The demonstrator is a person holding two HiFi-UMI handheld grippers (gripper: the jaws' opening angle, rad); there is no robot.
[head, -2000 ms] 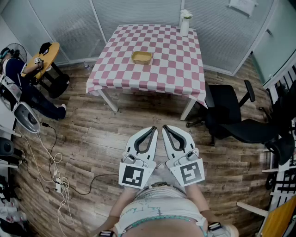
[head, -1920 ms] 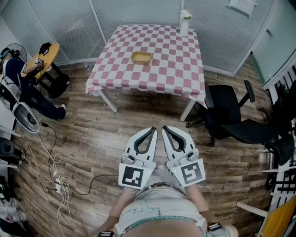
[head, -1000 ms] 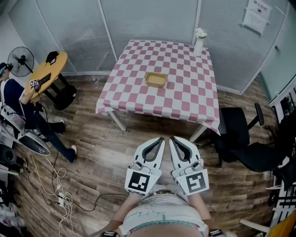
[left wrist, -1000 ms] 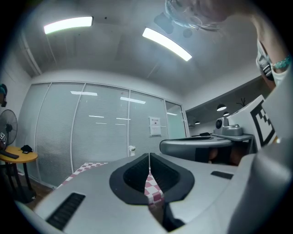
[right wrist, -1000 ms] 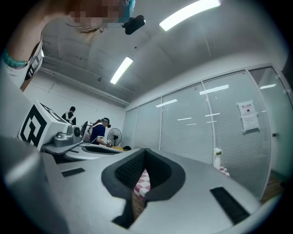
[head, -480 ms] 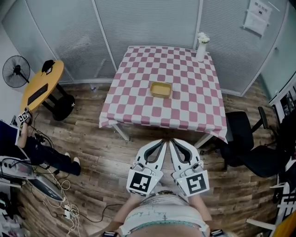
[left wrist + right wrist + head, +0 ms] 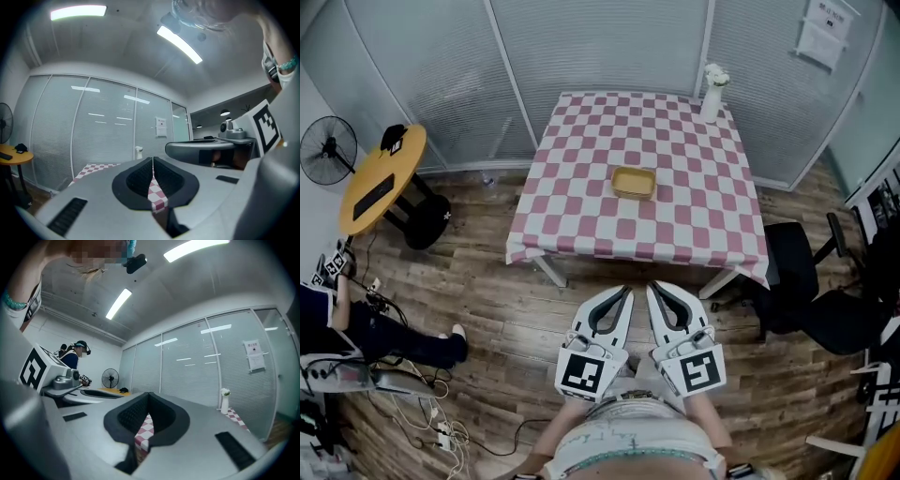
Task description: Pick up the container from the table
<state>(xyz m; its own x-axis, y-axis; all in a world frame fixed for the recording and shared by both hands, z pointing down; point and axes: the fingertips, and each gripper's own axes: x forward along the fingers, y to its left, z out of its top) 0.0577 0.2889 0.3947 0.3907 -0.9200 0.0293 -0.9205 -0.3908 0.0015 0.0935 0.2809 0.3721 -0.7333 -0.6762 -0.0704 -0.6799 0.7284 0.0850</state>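
A shallow tan container (image 7: pixel 634 182) sits near the middle of a table under a pink-and-white checked cloth (image 7: pixel 581 220) in the head view. My left gripper (image 7: pixel 622 292) and right gripper (image 7: pixel 658 288) hang side by side over the wooden floor, short of the table's near edge. Both are shut with nothing between the jaws. In the left gripper view my left gripper (image 7: pixel 153 161) shows tips touching, with checked cloth (image 7: pixel 156 197) seen through the gap lower down. My right gripper (image 7: pixel 149 396) looks the same in the right gripper view.
A white vase with flowers (image 7: pixel 712 92) stands at the table's far right corner. A black office chair (image 7: pixel 795 286) is right of the table. A round yellow side table (image 7: pixel 381 179) and a fan (image 7: pixel 324 150) stand left. Cables (image 7: pixel 422 412) lie on the floor.
The view has moved toward the table, which now lies closer and more centred. Both grippers stay shut and held together. The person at the left has slid toward the frame's edge.
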